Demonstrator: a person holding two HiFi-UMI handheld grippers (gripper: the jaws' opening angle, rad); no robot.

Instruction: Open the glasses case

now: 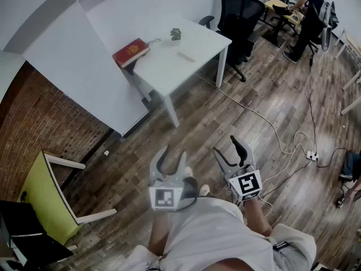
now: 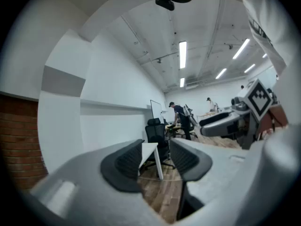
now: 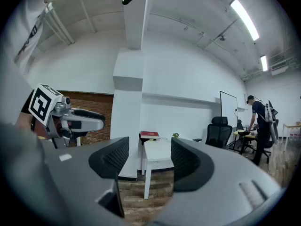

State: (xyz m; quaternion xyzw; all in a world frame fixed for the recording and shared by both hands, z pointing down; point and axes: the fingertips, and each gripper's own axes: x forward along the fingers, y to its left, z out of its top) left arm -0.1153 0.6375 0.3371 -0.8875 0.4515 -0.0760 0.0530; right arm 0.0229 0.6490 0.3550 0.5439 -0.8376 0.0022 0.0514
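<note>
A white table (image 1: 169,66) stands some way ahead by the wall. On it lie a flat red rectangular thing (image 1: 131,52), a small pale flat thing (image 1: 186,56) and a little green object (image 1: 176,34); which is the glasses case I cannot tell. My left gripper (image 1: 172,158) and right gripper (image 1: 227,147) are held side by side over the wooden floor, far short of the table. Both are open with nothing between the jaws. In the right gripper view the table (image 3: 157,150) and red thing (image 3: 149,134) show between the pads (image 3: 110,158).
Black office chairs (image 1: 240,7) stand beyond the table, and a person (image 1: 310,4) works at a desk at far right. A green chair (image 1: 48,199) is at the lower left by the brick wall (image 1: 39,112). Cables and a power strip (image 1: 311,156) lie on the floor.
</note>
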